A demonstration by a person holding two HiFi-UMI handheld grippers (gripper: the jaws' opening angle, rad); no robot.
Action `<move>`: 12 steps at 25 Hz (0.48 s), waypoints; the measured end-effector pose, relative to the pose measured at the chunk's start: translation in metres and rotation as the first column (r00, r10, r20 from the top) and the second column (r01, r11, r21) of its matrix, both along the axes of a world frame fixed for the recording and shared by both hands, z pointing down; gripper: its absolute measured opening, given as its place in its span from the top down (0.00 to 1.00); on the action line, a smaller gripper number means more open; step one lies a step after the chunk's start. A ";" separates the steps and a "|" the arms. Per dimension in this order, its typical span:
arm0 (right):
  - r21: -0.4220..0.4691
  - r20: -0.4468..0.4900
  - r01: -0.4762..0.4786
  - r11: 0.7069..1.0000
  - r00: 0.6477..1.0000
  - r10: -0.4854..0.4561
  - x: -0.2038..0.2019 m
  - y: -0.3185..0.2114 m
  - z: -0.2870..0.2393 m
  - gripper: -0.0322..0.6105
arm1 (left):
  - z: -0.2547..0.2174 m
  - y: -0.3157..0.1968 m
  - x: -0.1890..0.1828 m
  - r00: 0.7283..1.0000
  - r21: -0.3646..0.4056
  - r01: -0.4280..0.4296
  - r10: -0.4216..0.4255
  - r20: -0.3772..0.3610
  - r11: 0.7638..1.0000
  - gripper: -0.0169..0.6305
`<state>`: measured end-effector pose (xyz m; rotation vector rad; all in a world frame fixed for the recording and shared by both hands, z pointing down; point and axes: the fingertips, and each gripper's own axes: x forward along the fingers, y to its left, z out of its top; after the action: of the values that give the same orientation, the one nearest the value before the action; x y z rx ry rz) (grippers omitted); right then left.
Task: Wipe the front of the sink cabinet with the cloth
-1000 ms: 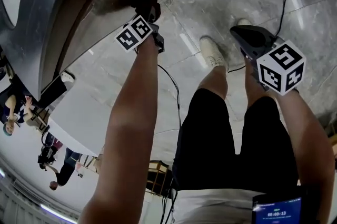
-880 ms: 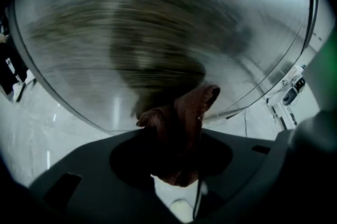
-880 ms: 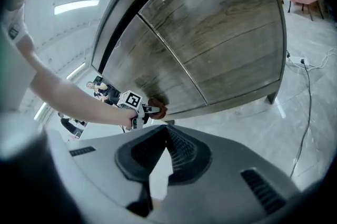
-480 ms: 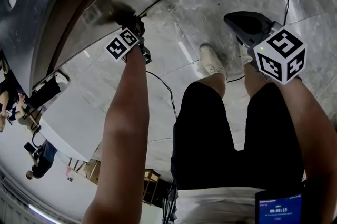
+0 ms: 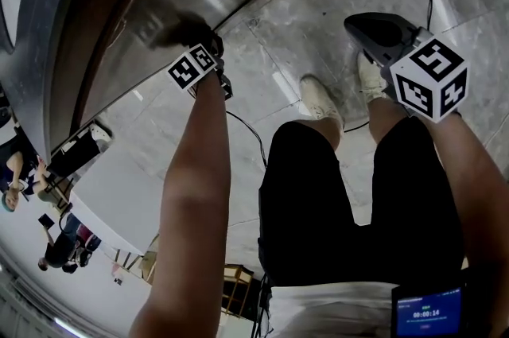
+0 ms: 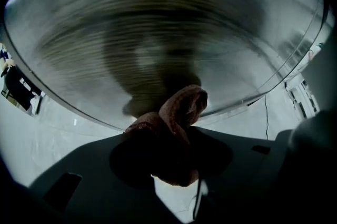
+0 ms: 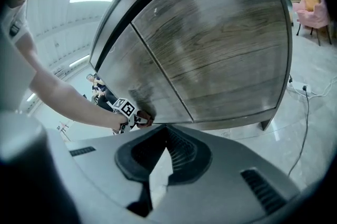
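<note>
Cloth (image 6: 176, 123), reddish and bunched, sits clamped in the closed jaws of the left tool (image 6: 171, 162) and is pressed against the front of the cabinet (image 7: 221, 44), low on the left door near its bottom edge. The right tool (image 7: 158, 165) hangs clear over the floor (image 5: 302, 18), jaws meeting at the tips with nothing between them.

Technique, as judged: the wipe should go best with the wad kept flattened on the panel under even pressure, in overlapping passes along the wood grain. Only fabric, never the hard jaws, should meet the surface. Most of the front, including the right door, appears left to cover. The cable (image 5: 253, 130) by the feet calls for care when stepping sideways.

Views compared: the left gripper view alone shows the grip and the contact, but it renders the panel as blurred streaks. The right gripper view alone shows the whole front, its seam (image 7: 158, 70) between the two doors, and where the cloth sits on it. The head view adds the person's stance.
</note>
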<state>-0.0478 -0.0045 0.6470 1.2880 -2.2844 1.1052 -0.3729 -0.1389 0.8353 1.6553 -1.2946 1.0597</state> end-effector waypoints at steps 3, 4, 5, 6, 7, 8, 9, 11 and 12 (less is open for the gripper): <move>-0.001 -0.008 -0.024 1.000 1.000 0.024 0.015 0.002 0.004 0.93 | 0.007 -0.002 0.030 0.999 -0.010 -0.032 0.032 -0.029 0.999 0.72; -0.002 -0.010 -0.031 1.000 0.999 0.031 0.020 0.003 0.004 0.93 | 0.009 -0.002 0.040 0.998 -0.013 -0.044 0.043 -0.041 0.999 0.71; -0.001 -0.011 -0.038 0.999 0.999 0.038 0.025 0.003 0.005 0.93 | 0.010 -0.002 0.051 0.997 -0.015 -0.057 0.056 -0.055 0.998 0.71; 0.000 -0.011 -0.046 0.999 0.999 0.046 0.029 0.004 0.005 0.93 | 0.010 -0.001 0.062 0.995 -0.015 -0.073 0.072 -0.071 0.997 0.71; 0.002 -0.012 -0.054 0.999 0.998 0.054 0.032 0.005 0.004 0.93 | 0.010 -0.001 0.074 0.992 -0.014 -0.091 0.089 -0.090 0.996 0.71; 0.005 -0.012 -0.063 0.998 0.998 0.063 0.035 0.006 0.003 0.93 | 0.009 -0.001 0.086 0.988 -0.013 -0.110 0.108 -0.110 0.994 0.72; 0.008 -0.012 -0.072 0.997 0.997 0.072 0.039 0.008 0.002 0.93 | 0.009 0.000 0.100 0.983 -0.012 -0.130 0.128 -0.131 0.991 0.72; 0.010 -0.012 -0.092 0.996 0.996 0.092 0.046 0.012 0.001 0.93 | 0.009 0.002 0.125 0.973 -0.013 -0.169 0.164 -0.164 0.986 0.72; 0.010 -0.012 -0.101 0.995 0.995 0.101 0.050 0.014 0.001 0.93 | 0.009 0.002 0.138 0.968 -0.014 -0.186 0.181 -0.175 0.982 0.71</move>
<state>0.0017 0.0092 0.6477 1.4239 -2.2400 1.1166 -0.2353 -0.1367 0.8443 1.8279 -1.0243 1.0119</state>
